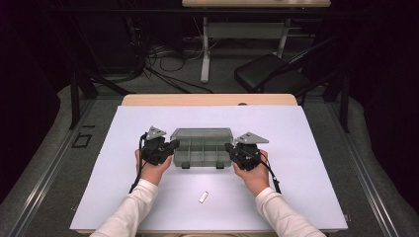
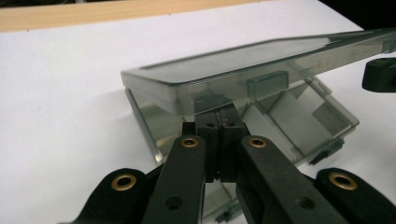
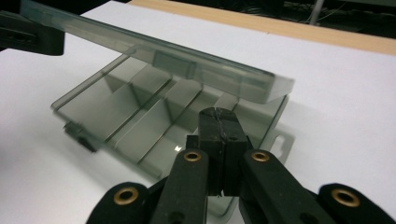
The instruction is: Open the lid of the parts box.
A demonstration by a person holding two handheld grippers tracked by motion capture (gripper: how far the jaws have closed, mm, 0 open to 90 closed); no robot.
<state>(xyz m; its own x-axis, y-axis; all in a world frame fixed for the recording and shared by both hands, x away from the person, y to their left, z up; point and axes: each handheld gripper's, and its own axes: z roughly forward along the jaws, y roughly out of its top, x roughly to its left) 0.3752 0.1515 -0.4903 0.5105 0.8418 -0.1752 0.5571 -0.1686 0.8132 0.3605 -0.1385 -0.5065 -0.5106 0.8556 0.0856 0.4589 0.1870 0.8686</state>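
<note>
A smoky clear compartment box [image 1: 202, 153] sits mid-table on the white mat, its lid [image 1: 201, 133] raised partway. My left gripper [image 1: 171, 146] is at the box's left end and my right gripper [image 1: 229, 148] at its right end. In the left gripper view the left gripper [image 2: 219, 116] is shut, its tips just under the lid [image 2: 224, 60], above the divided tray [image 2: 299, 116]. From the right gripper view, the right gripper [image 3: 219, 114] is shut too, its tips below the tilted lid [image 3: 187, 56] and over the tray [image 3: 140, 121]. Nothing lies between either pair of jaws.
A small white piece [image 1: 203, 197] lies on the mat [image 1: 296, 197] near the front edge, between the forearms. The wooden table edge [image 1: 207, 99] runs behind the mat. A black chair [image 1: 269, 74] and a desk frame stand beyond the table.
</note>
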